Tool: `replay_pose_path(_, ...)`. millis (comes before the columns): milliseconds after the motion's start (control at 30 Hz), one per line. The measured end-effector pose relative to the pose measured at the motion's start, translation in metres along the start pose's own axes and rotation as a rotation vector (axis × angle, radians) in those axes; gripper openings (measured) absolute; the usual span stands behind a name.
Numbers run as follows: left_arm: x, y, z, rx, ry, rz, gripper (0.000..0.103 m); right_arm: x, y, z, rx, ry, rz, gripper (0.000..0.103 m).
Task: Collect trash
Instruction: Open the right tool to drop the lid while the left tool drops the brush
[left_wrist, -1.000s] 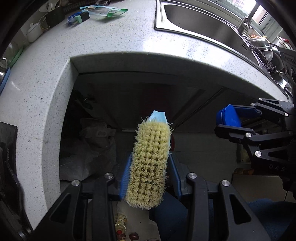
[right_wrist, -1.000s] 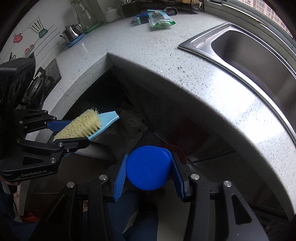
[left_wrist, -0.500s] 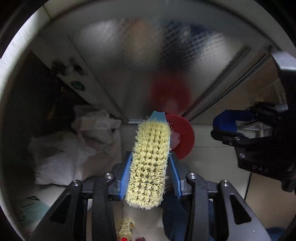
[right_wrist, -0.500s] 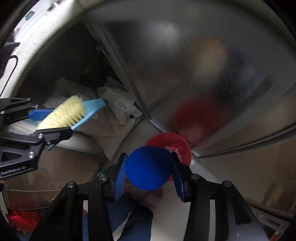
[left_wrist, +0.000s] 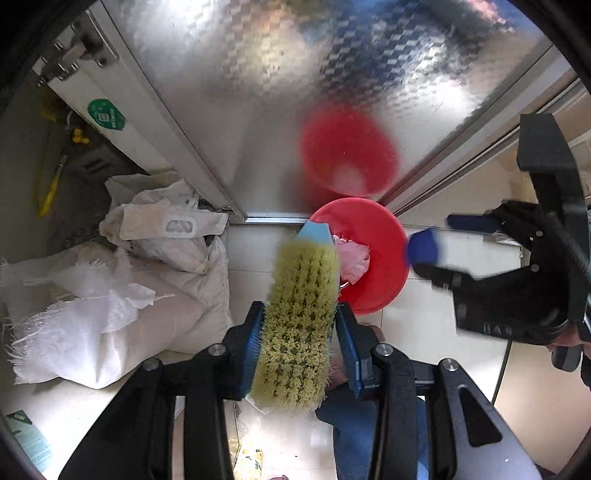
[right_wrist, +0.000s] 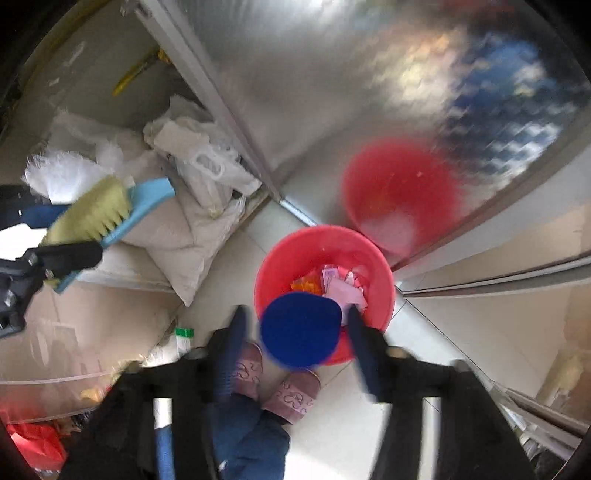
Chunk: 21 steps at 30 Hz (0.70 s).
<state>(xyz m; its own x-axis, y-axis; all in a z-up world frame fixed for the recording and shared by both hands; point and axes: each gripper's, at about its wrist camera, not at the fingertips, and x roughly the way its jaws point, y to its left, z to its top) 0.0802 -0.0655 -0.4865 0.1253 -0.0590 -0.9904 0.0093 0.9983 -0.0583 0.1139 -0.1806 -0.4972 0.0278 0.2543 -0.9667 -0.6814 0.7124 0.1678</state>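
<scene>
A yellow-bristled scrub brush (left_wrist: 301, 280) with a light-blue back is clamped between the blue pads of my left gripper (left_wrist: 300, 332), which points down at the floor. The brush's tip hangs over a red basin (left_wrist: 384, 236) that holds pink and orange scraps. My right gripper (right_wrist: 295, 314) hovers over the near rim of that basin (right_wrist: 280, 251). Its jaws are opening, and the round blue lid (right_wrist: 301, 330) sits loose between them with a gap on each side. From the left wrist view the lid (left_wrist: 423, 251) is a blur beside the basin.
White woven sacks (left_wrist: 122, 295) are piled on the floor to the left of the basin. A shiny metal cabinet door (left_wrist: 295, 92) behind it mirrors the basin. A person's pink slippers (right_wrist: 291, 391) and blue trouser legs stand close to the basin's near side.
Both grippers have dropped from counter height to just above the floor and the red basin. The right jaws, earlier shut on the blue lid, have spread apart from it.
</scene>
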Motion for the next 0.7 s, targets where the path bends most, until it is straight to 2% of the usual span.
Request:
replay_pose_path(167,0.002,-0.001,0.002,0.003,0.016,-0.015,0.037,-0.004,-0.008,-0.014,0.026,-0.011,-0.001,0.095)
replay_pose_path(300,-0.005,-0.005,0.004,0.016,0.000,-0.029,0.037,-0.016,-0.010,-0.018,0.051,-0.016,-0.008,0.102)
replay_pose_path(700,-0.005,-0.040,0.016,0.098,-0.019,-0.089,0.037,-0.046,-0.030,-0.034,0.146,-0.061,-0.057,0.102)
